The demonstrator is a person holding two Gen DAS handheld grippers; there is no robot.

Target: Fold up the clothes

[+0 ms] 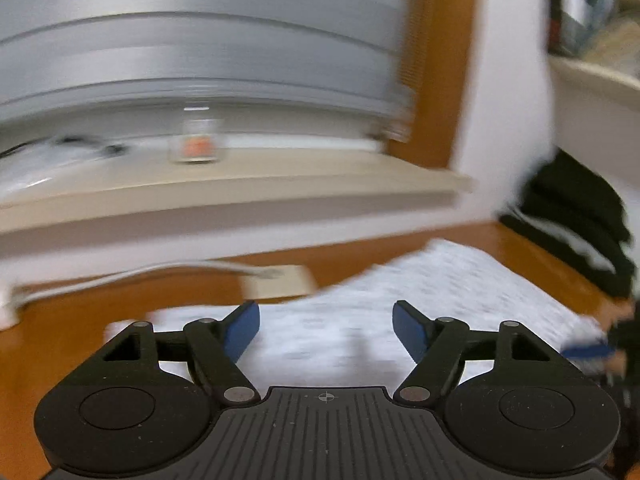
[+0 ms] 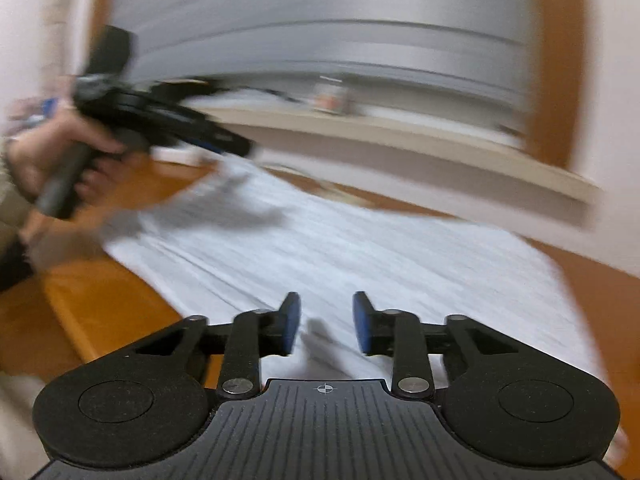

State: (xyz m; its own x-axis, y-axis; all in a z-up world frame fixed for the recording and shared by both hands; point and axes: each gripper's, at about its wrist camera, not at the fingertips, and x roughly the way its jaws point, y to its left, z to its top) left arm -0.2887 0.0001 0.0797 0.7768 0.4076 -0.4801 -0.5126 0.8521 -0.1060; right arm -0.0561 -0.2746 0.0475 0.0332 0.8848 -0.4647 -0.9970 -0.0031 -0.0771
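A light, finely patterned garment lies spread flat on the wooden table. My left gripper hovers over the garment's near-left part, open wide, with nothing between its blue pads. In the right wrist view the same garment runs across the table. My right gripper is low over its near edge, pads a short way apart and pressing on nothing. A hand holds the left gripper above the garment's far-left corner. Both views are blurred by motion.
A stack of folded black clothes sits at the table's back right. A white box with a cable lies behind the garment. A pale sill with a small jar runs under a grey blind, with shelves at right.
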